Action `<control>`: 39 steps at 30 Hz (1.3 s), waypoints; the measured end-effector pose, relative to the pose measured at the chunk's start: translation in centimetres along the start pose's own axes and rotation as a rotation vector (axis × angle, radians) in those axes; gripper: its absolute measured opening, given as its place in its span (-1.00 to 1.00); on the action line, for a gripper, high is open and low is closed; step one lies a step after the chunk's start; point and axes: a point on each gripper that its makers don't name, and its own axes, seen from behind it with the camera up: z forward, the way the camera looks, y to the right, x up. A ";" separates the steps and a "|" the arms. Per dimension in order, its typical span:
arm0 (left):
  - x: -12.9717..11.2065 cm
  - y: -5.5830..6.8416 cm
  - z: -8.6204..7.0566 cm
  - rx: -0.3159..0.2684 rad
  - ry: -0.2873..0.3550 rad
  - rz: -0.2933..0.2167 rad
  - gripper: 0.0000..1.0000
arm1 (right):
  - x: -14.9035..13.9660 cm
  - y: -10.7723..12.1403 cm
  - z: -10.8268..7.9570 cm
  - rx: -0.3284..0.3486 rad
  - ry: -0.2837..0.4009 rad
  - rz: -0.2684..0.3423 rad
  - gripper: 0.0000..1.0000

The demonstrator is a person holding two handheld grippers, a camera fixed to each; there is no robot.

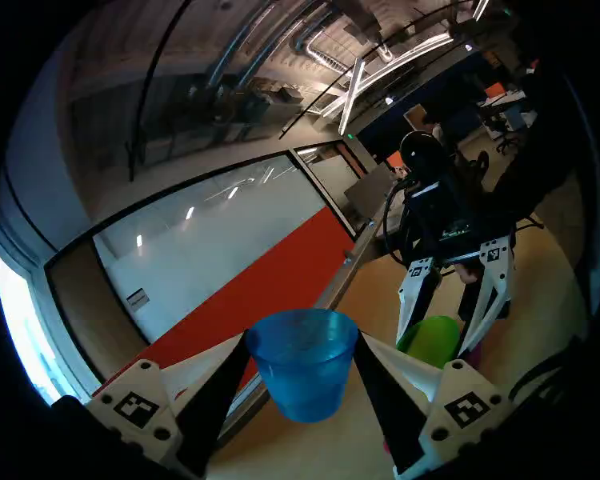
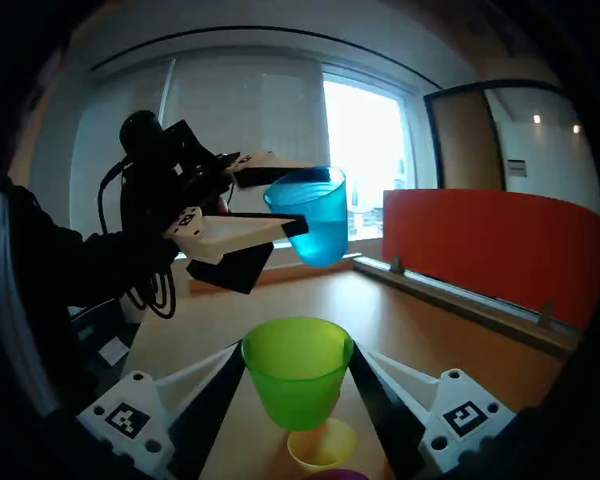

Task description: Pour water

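Note:
A translucent blue cup (image 1: 304, 370) is held tilted between the fingers of my left gripper (image 1: 302, 376), which is shut on it. In the right gripper view the same blue cup (image 2: 312, 212) hangs raised above the table with water in it, held by the left gripper (image 2: 288, 200) and a dark-sleeved arm. My right gripper (image 2: 298, 376) is shut on a green cup (image 2: 298, 368), upright and low over the wooden table (image 2: 428, 336). In the left gripper view the green cup (image 1: 430, 340) sits between the right gripper's white fingers (image 1: 416, 296).
A small yellow cup (image 2: 322, 446) stands on the table just under the green cup, with a purple rim (image 2: 336, 475) at the bottom edge. An orange divider panel (image 2: 492, 240) runs along the table's far side. A bright window is behind the blue cup.

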 end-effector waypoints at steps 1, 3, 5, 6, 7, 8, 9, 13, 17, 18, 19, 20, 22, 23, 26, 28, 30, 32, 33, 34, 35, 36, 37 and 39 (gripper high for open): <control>0.0 0.0 0.0 0.001 0.000 0.006 0.77 | 0.0 0.0 0.1 0.002 0.000 0.000 0.84; 0.0 0.0 0.0 0.002 0.000 0.019 0.76 | -0.1 -0.1 0.2 0.006 -0.001 0.000 0.84; 0.0 0.0 0.0 0.002 -0.002 0.032 0.76 | -0.1 -0.2 0.3 0.010 -0.001 0.002 0.84; 0.0 0.0 0.0 0.001 -0.002 0.038 0.76 | -0.1 -0.2 0.4 0.012 0.000 0.003 0.83; 0.0 0.1 0.0 -0.001 -0.003 0.044 0.76 | -0.1 -0.3 0.4 0.014 0.000 0.003 0.83; 0.0 0.2 0.0 -0.002 -0.003 0.050 0.76 | -0.1 -0.3 0.5 0.016 0.001 0.004 0.84; 0.0 0.2 0.0 -0.003 -0.002 0.056 0.76 | -0.1 -0.3 0.5 0.018 0.001 0.005 0.84; 0.2 0.3 0.0 -0.004 0.001 0.082 0.76 | 0.0 -0.5 0.6 0.025 0.001 0.002 0.84; 0.4 0.4 0.0 -0.008 0.003 0.106 0.76 | 0.0 -0.7 0.7 0.032 0.000 0.001 0.84; 0.4 0.5 0.0 -0.009 0.002 0.112 0.76 | 0.0 -0.7 0.7 0.033 0.000 0.001 0.84; 0.5 0.5 0.0 -0.010 0.001 0.118 0.76 | 0.0 -0.7 0.7 0.034 0.000 0.001 0.84; 0.5 0.6 -0.1 -0.011 0.001 0.125 0.76 | 0.0 -0.8 0.7 0.035 0.000 0.001 0.84; 0.6 0.7 -0.1 -0.014 -0.001 0.137 0.76 | 0.0 -0.8 0.8 0.036 0.000 0.000 0.84; 0.6 0.7 -0.1 -0.015 -0.001 0.143 0.76 | 0.0 -0.8 0.8 0.036 0.000 0.000 0.84; 0.7 0.8 -0.1 -0.018 -0.004 0.156 0.76 | 0.0 -1.0 0.9 0.040 0.000 0.001 0.84; 0.6 0.8 -0.1 -0.018 -0.007 0.163 0.76 | 0.0 -1.0 0.9 0.042 0.001 0.001 0.84; 0.5 0.8 -0.1 -0.017 -0.009 0.171 0.76 | 0.0 -1.1 1.0 0.043 0.001 0.000 0.84; 0.4 0.9 -0.2 -0.017 -0.012 0.180 0.76 | 0.0 -1.2 1.1 0.045 0.001 0.000 0.84; 0.4 0.9 -0.2 -0.017 -0.013 0.186 0.76 | 0.0 -1.2 1.1 0.045 0.000 -0.001 0.84; 0.4 0.9 -0.2 -0.017 -0.013 0.192 0.76 | 0.0 -1.2 1.1 0.045 0.000 -0.001 0.84; 0.4 0.8 -0.2 -0.016 -0.014 0.199 0.76 | 0.0 -1.1 1.2 0.044 0.000 -0.002 0.84; 0.4 0.8 -0.2 -0.016 -0.015 0.205 0.76 | 0.0 -1.1 1.2 0.045 0.000 -0.002 0.84; 0.4 0.8 -0.2 -0.015 -0.015 0.211 0.76 | 0.0 -1.1 1.2 0.045 0.000 -0.002 0.84; 0.4 0.9 -0.2 -0.015 -0.016 0.223 0.76 | 0.0 -1.1 1.3 0.045 0.001 -0.001 0.84</control>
